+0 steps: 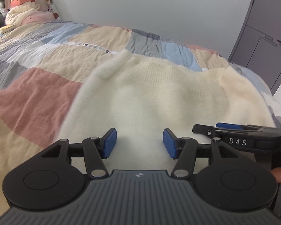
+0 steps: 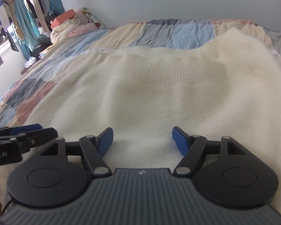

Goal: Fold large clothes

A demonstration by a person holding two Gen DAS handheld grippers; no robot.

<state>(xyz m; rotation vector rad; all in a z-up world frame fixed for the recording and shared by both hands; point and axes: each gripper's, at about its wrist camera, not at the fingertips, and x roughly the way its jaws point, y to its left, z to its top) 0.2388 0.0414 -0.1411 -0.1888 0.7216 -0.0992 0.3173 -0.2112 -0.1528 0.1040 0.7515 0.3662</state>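
In the left wrist view, a large cream-white fuzzy knitted sweater (image 1: pixel 149 97) lies spread on a bed covered with a patchwork quilt of pink, beige, blue and grey squares (image 1: pixel 33 86). A ribbed band runs across the far part of the garment, and one bulky fold or sleeve end sticks up at the far left. The left gripper (image 1: pixel 139 143) hangs low over the near edge of the sweater with its blue pads spread apart; nothing is pinched between them, only the fabric beneath. The right gripper (image 1: pixel 234 131) shows side-on just beside it at the right edge.

In the right wrist view, the same sweater (image 2: pixel 149 86) fills most of the frame, lying mostly flat with gentle ripples and the ribbed band across its far side. The right gripper (image 2: pixel 142 140) is also spread wide and empty over the near hem, with the left gripper (image 2: pixel 26 131) just beside it at the left.

Judging from this, no clear fold shows yet: the garment looks laid out and smoothed, and both grippers seem placed to take the near edge. Most of the folding appears to remain.
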